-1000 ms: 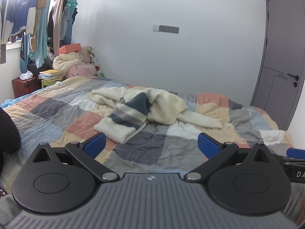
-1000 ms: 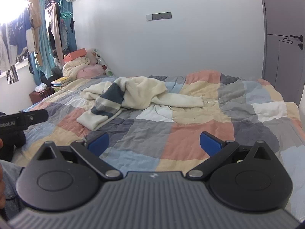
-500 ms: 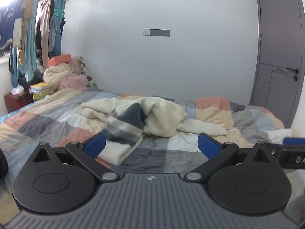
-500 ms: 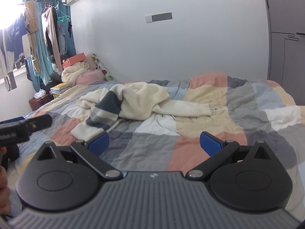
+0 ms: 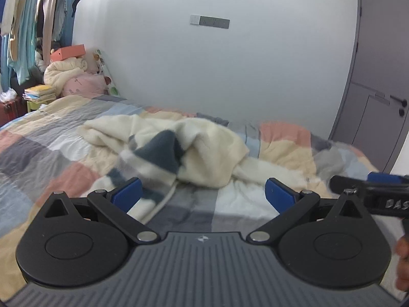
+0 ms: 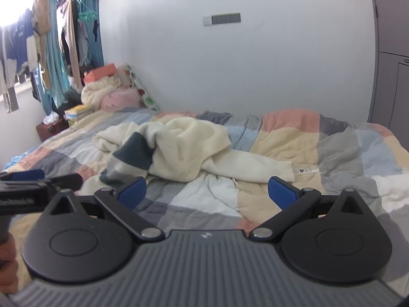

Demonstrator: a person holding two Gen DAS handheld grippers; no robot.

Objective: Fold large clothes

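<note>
Two tools gaping, left tool [image 5: 203, 193], right tool [image 6: 208, 192], crumpled sweater [image 6: 179, 151], patchwork quilt [image 6: 332, 151]

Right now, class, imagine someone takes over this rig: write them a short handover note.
Left gripper: jaws open, empty, short of the sweater.
Right gripper: jaws open, empty, also short of it.
Cream sweater with dark and grey stripes lies crumpled mid-bed on the patchwork quilt, one sleeve trailing right.
Done: nothing folded.
Left: spread it flat, then fold sleeves and body.
</note>
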